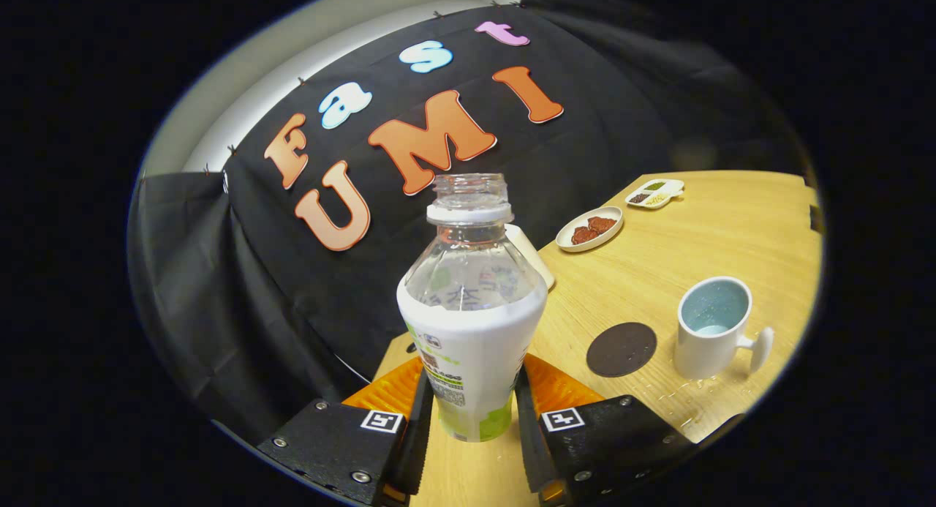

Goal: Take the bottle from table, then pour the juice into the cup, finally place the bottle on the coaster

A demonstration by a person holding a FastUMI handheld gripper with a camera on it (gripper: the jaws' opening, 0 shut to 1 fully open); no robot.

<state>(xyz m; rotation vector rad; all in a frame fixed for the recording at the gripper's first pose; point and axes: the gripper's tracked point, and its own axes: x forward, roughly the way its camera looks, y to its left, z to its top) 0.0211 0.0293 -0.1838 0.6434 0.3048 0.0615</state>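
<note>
A clear uncapped bottle [472, 309] with a white and green label stands upright between my fingers. Both fingers press on its lower body, so my gripper [472, 412] is shut on it. Its base looks lifted slightly off the wooden table [702, 229]; I cannot tell for sure. The bottle's clear upper part holds no visible juice. To the right, ahead of the fingers, a dark round coaster [621, 350] lies flat on the table. Just right of the coaster stands a white cup [713, 328] with its handle facing right and a little pale liquid at its bottom.
Farther back on the table sit an oval plate [589, 229] with reddish food and a small divided dish [655, 193]. A white object [534, 262] is partly hidden behind the bottle. The black cloth wall rises behind and to the left of the table's edge.
</note>
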